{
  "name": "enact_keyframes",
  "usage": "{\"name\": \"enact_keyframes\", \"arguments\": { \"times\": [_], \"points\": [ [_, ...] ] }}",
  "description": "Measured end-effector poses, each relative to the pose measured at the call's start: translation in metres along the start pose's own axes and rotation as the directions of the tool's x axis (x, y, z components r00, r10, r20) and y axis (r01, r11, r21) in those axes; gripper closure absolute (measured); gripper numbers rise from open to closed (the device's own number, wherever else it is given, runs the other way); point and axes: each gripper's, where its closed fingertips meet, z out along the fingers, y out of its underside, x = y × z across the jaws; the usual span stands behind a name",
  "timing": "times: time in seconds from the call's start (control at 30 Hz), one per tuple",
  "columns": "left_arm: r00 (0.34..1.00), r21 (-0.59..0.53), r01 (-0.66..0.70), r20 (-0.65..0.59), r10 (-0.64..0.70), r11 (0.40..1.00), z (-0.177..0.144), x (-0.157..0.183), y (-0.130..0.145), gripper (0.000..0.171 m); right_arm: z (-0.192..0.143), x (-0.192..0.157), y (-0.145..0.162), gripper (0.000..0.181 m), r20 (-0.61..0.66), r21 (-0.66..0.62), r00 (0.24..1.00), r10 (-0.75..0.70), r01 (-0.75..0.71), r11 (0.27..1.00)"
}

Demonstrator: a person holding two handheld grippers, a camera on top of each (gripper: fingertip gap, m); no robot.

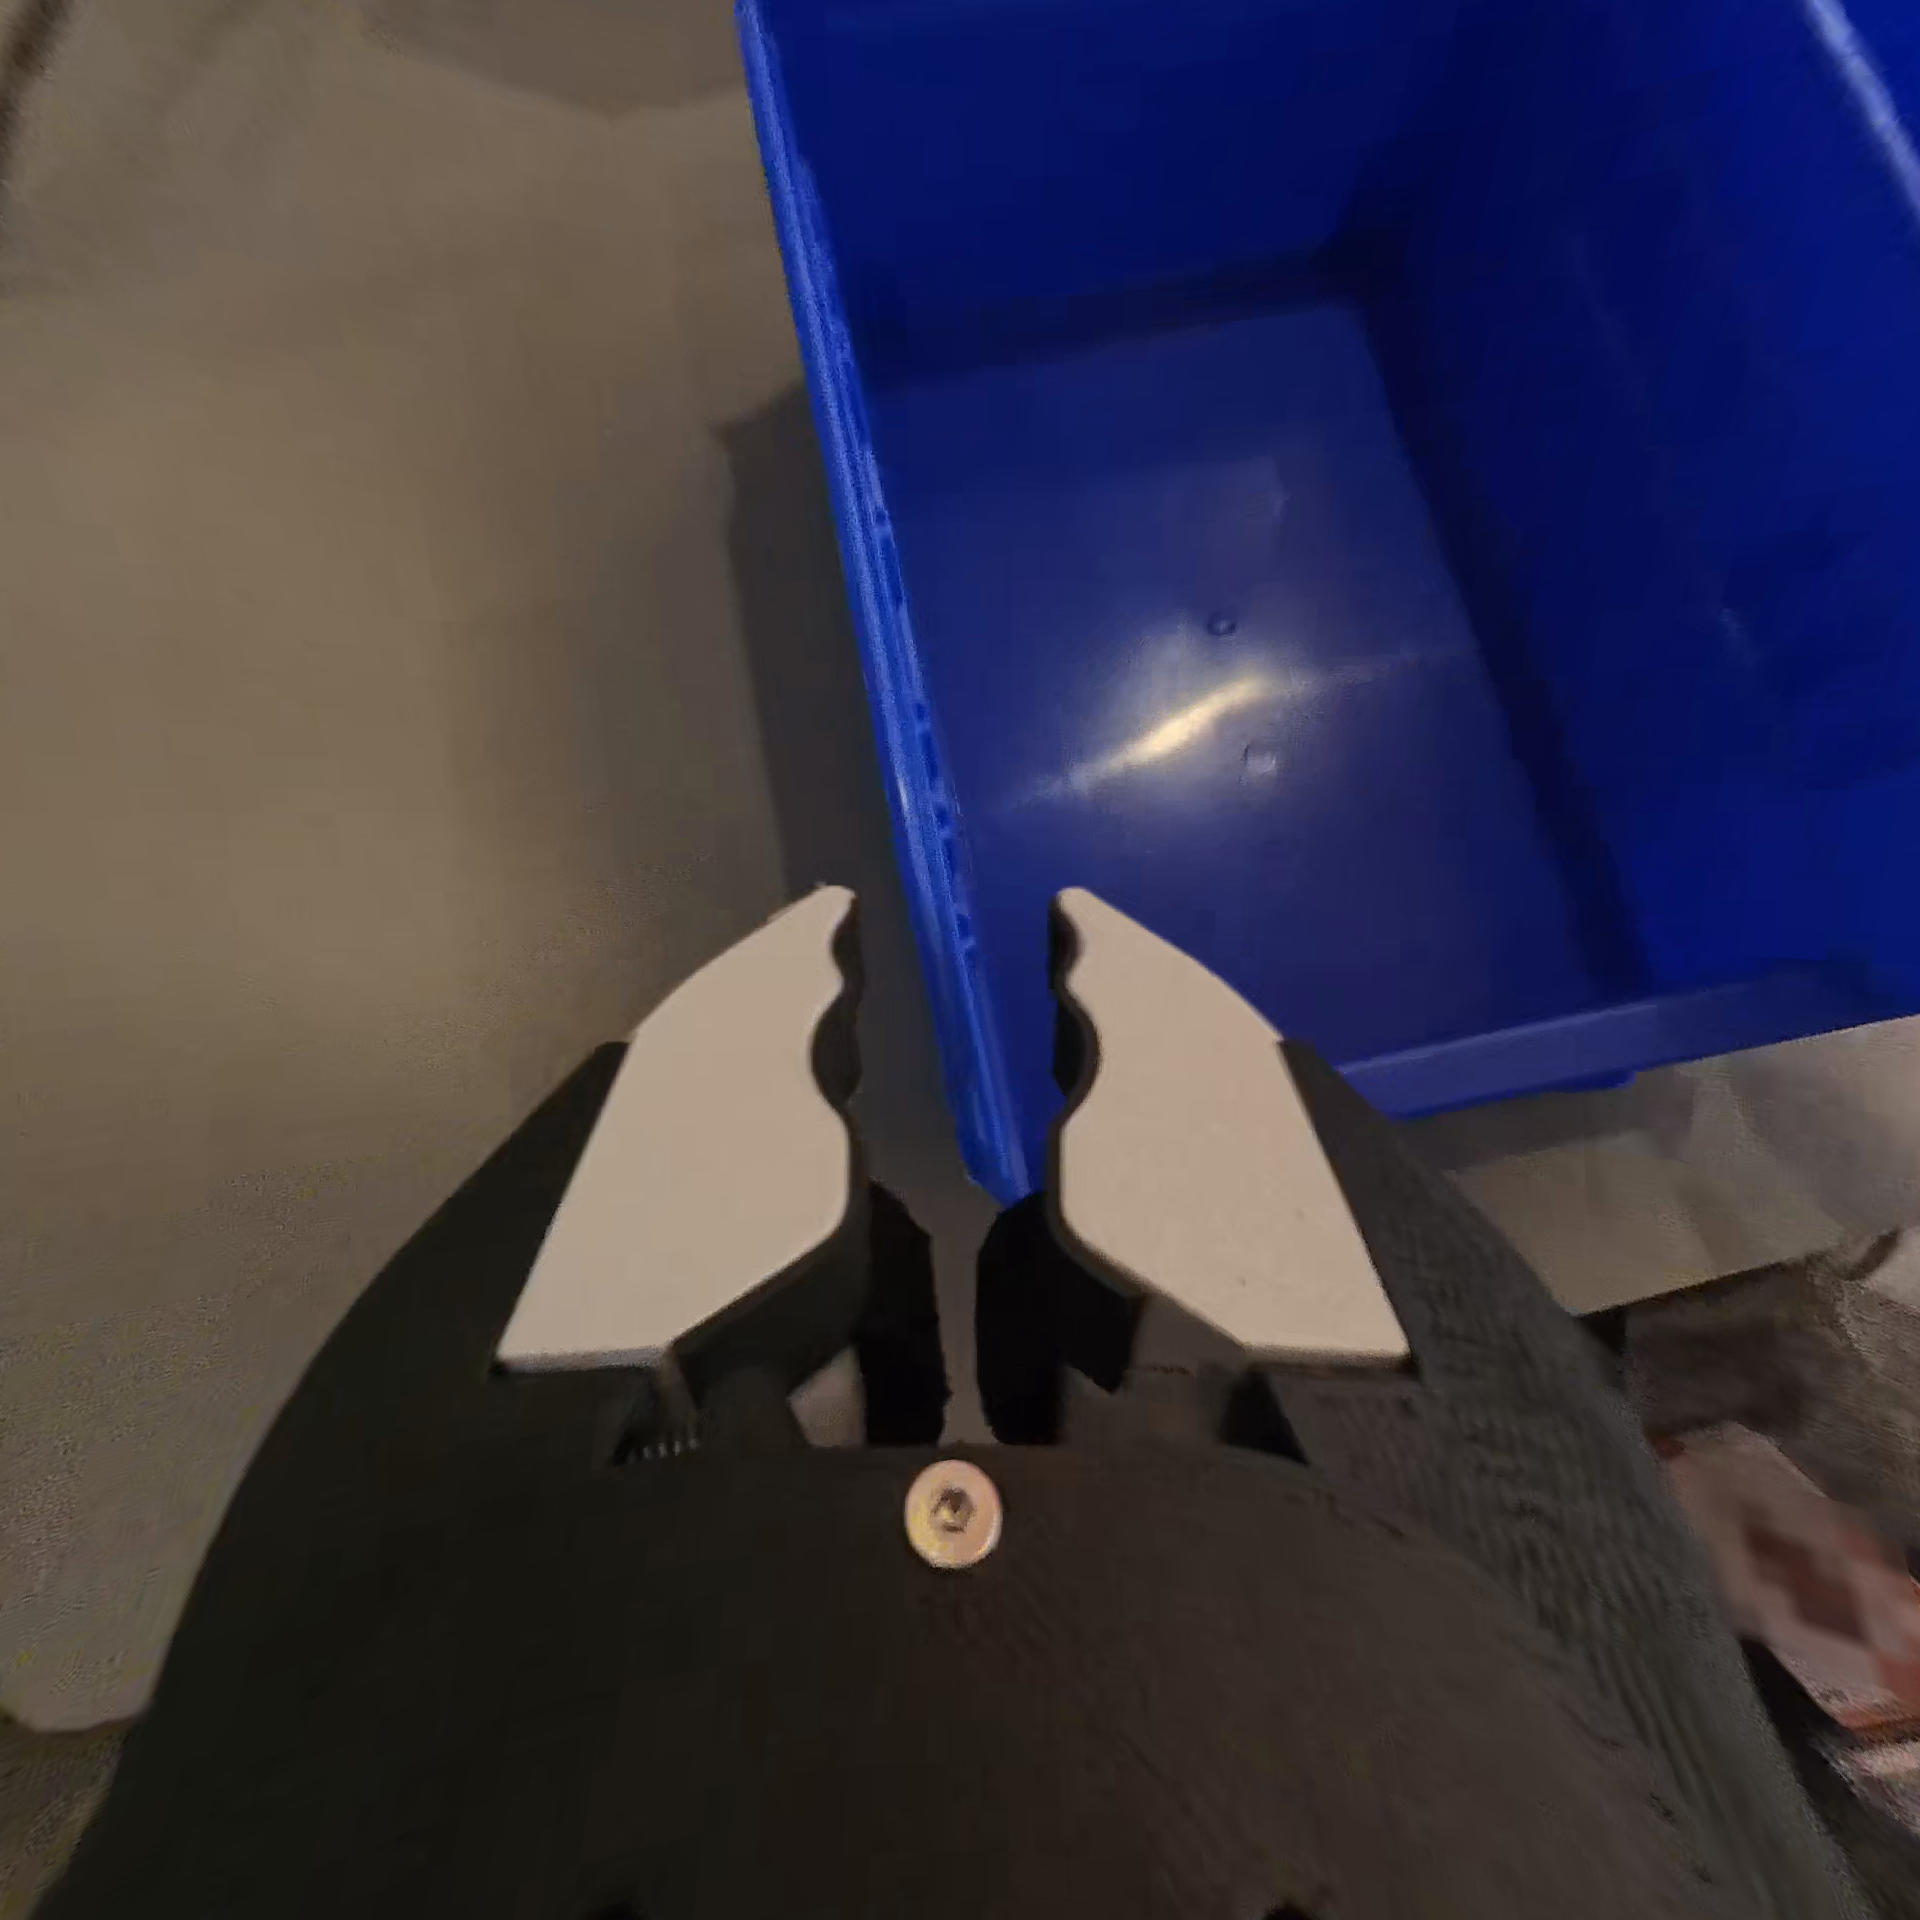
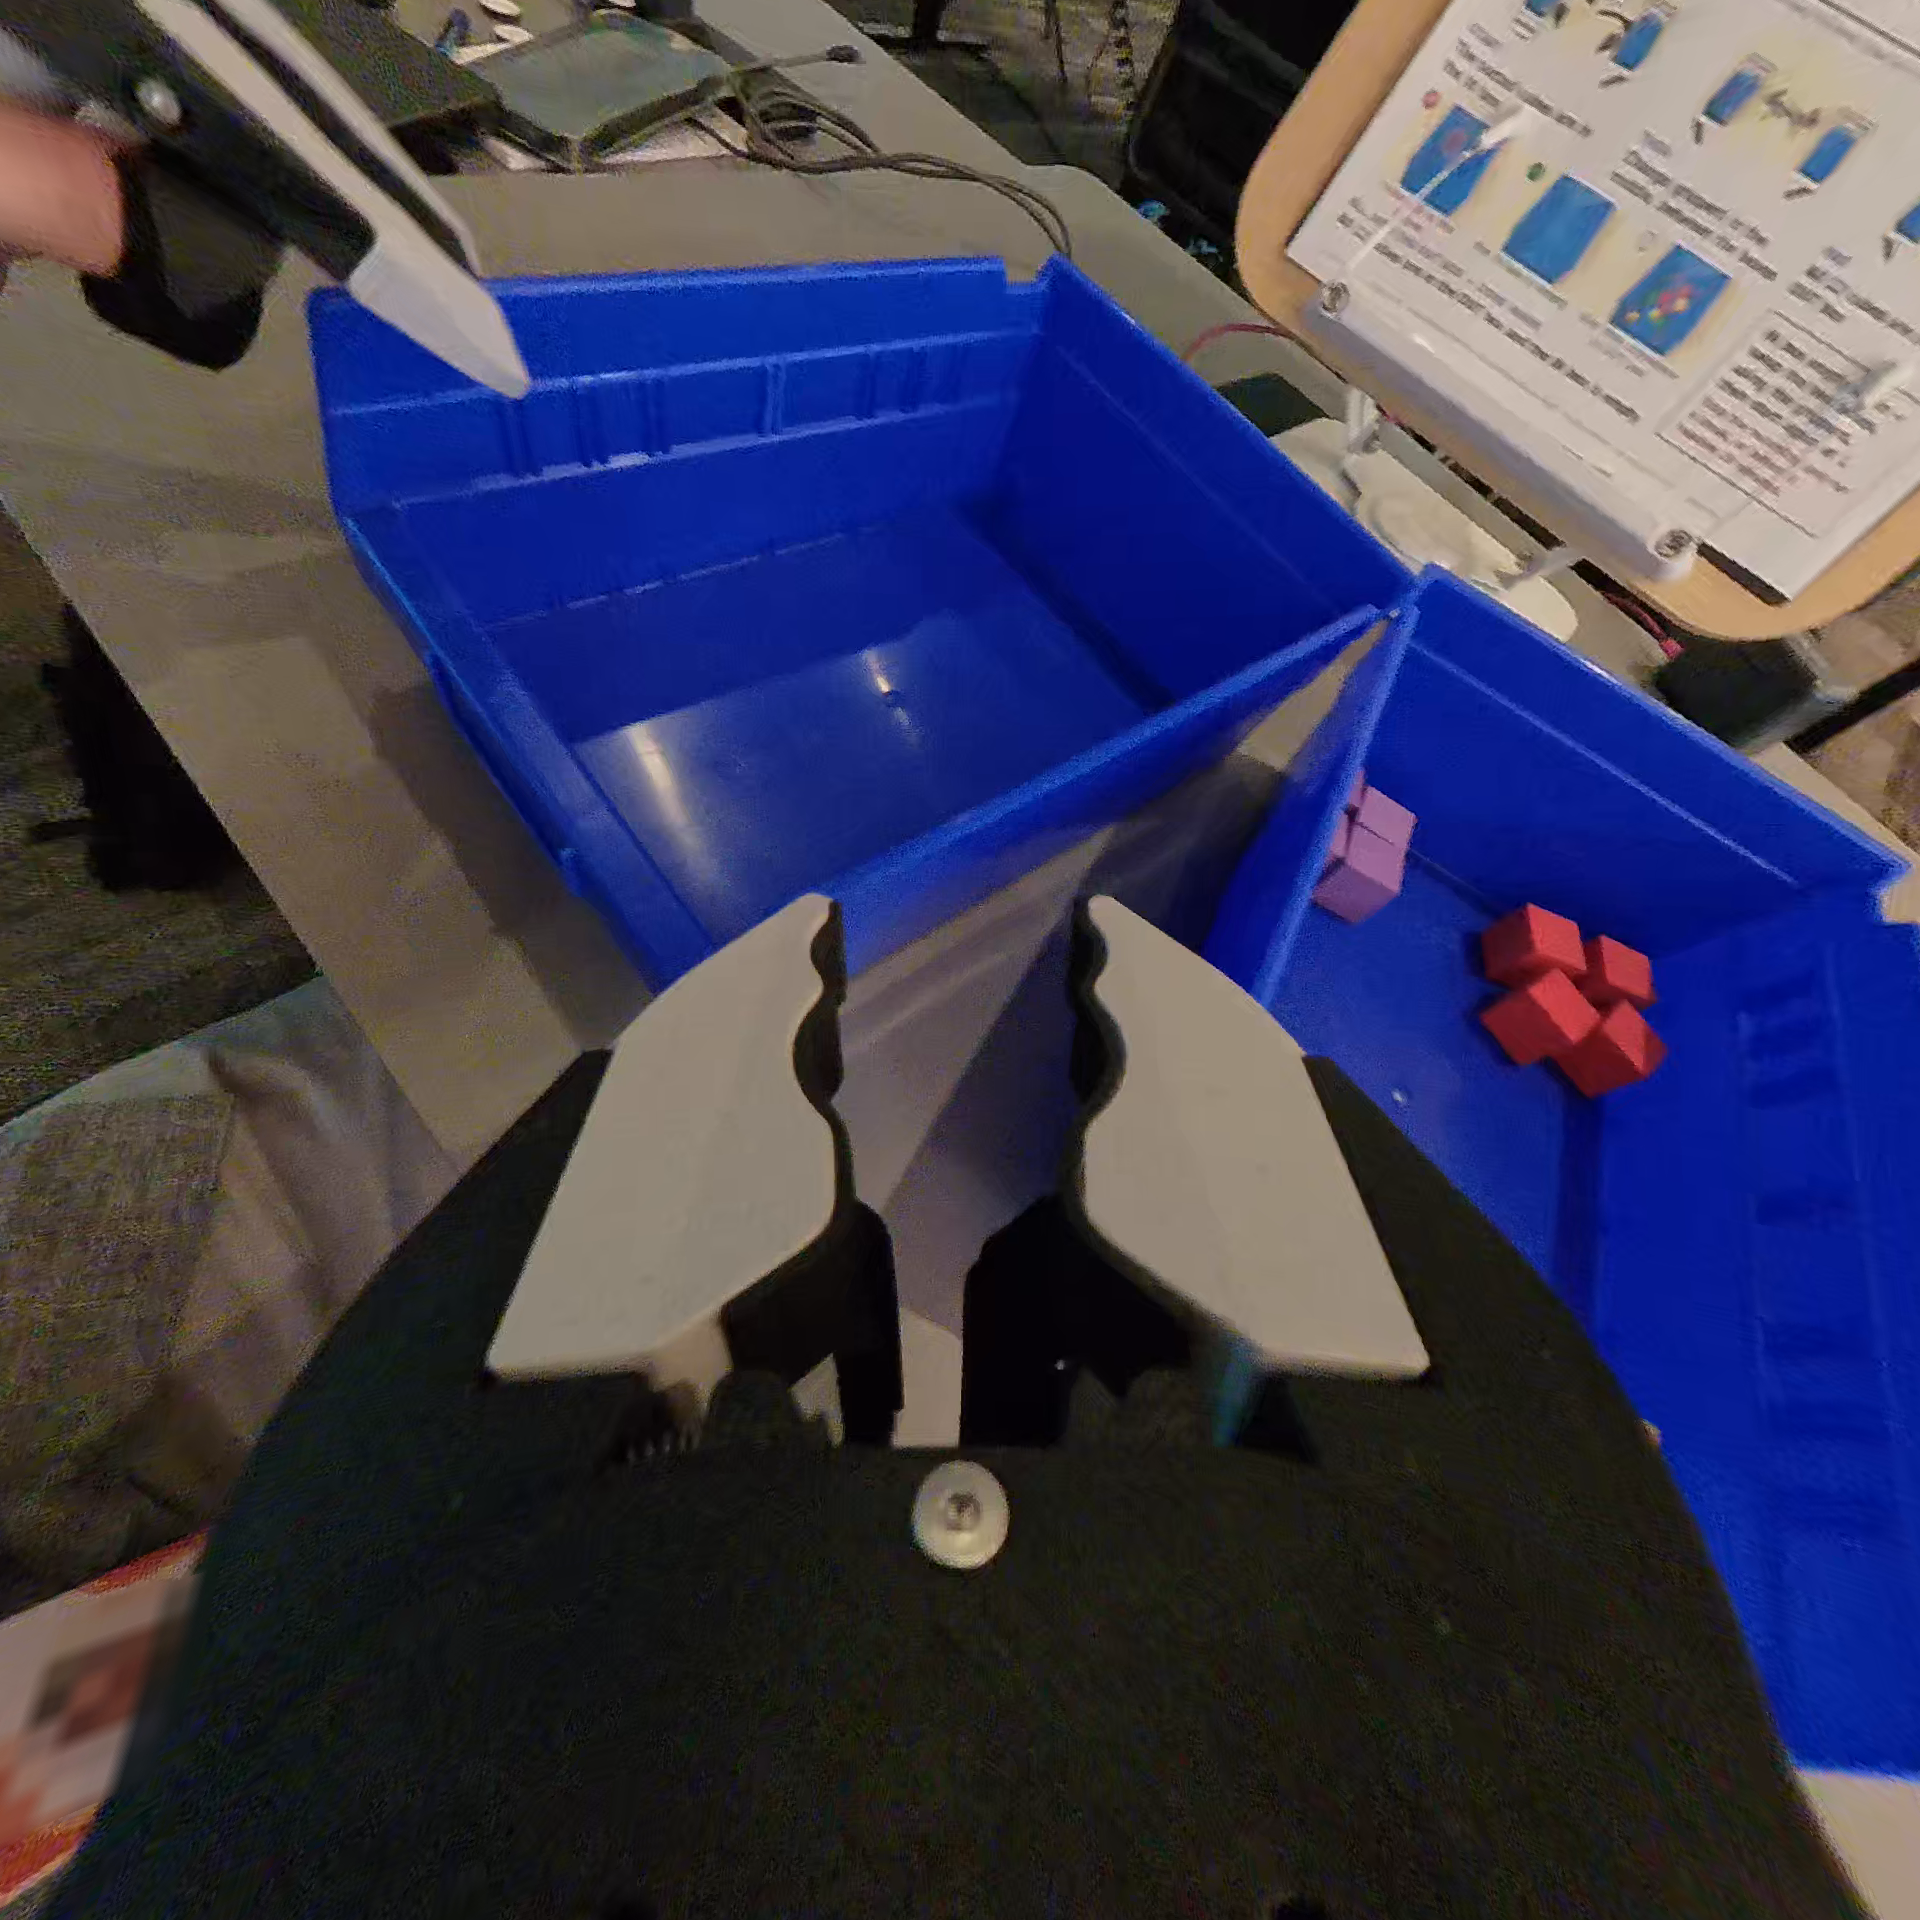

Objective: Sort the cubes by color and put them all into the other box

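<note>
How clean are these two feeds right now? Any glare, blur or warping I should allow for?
Left wrist view: dim; a bright glare streak on the empty bin's floor; the lower right corner is smeared with blur. Right wrist view: wide-angle warping bends the bin walls; the instruction sheet and the left gripper are soft; red cubes and purple cubes read fairly clearly.

The left gripper (image 1: 954,914) stood with its fingers parted astride the side wall of the left blue bin (image 1: 914,727), that wall filling the gap. At two o'clock the bin's floor lay bare. From the right gripper (image 2: 956,920), the bins' two near walls met at one o'clock, a narrowing wedge of grey table (image 2: 935,1039) between them. In the right blue bin (image 2: 1558,769), purple cubes (image 2: 1366,862) and red cubes (image 2: 1564,1003) took the floor at two o'clock.
</note>
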Motion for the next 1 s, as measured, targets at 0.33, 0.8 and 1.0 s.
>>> {"name": "enact_keyframes", "arguments": {
  "times": [0.33,0.8,1.0],
  "points": [
    [0.990,0.101,0.140,-0.039,-0.136,0.985,-0.001,0.036,0.027,0.162,-0.027,0.050,0.048,0.137,-0.115,-0.050,0.990,0.080,-0.086,0.995],
    [0.974,0.168,0.094,-0.219,-0.056,0.981,-0.038,0.133,0.043,0.138,-0.030,0.081,0.053,0.137,-0.119,-0.044,0.989,0.089,-0.095,0.995],
    [0.987,0.316,-0.124,-0.054,0.149,0.940,-0.065,0.082,-0.051,0.137,-0.035,0.086,0.098,0.148,-0.159,-0.140,0.985,0.068,-0.091,0.986]
  ]
}}
